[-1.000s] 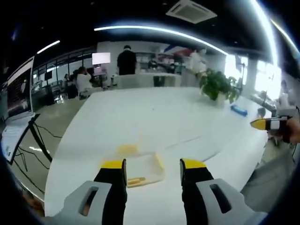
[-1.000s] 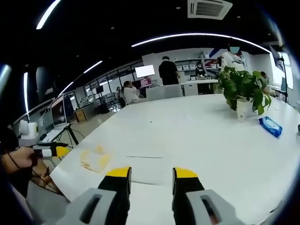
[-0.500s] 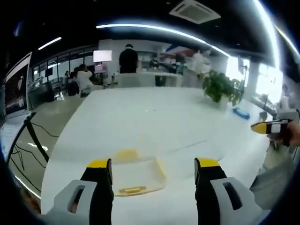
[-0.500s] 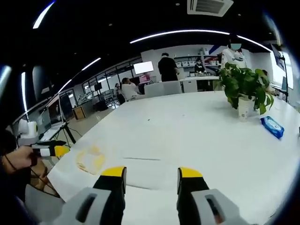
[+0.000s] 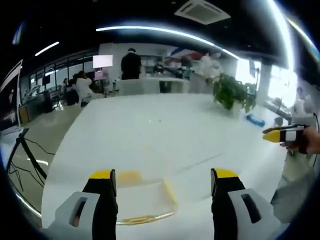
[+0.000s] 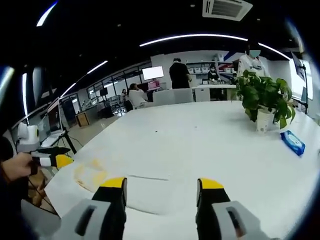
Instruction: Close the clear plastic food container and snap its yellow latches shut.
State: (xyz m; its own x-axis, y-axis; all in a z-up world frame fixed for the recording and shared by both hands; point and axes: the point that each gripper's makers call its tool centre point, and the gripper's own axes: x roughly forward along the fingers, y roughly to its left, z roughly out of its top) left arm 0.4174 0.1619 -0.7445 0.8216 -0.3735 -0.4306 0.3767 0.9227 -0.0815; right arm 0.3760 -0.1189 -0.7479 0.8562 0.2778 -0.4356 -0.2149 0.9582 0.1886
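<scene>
The clear plastic container with yellow latches lies on the white table, low in the left gripper view. My left gripper stands open just short of it, one jaw to each side and nothing held. In the right gripper view the container is a pale yellow patch near the table's left edge. My right gripper is open over bare table, well to the right of the container. I cannot tell how the lid sits. Each gripper appears in the other's view: the right gripper and the left gripper.
A potted plant and a blue packet stand on the table's far right side. A person's hand holds the right gripper off the table's edge. Several people, chairs and screens are at the back of the room.
My left gripper's jaws have spread much wider and the container now sits lower between them. The right gripper's jaws have also opened somewhat wider. The container has not moved.
</scene>
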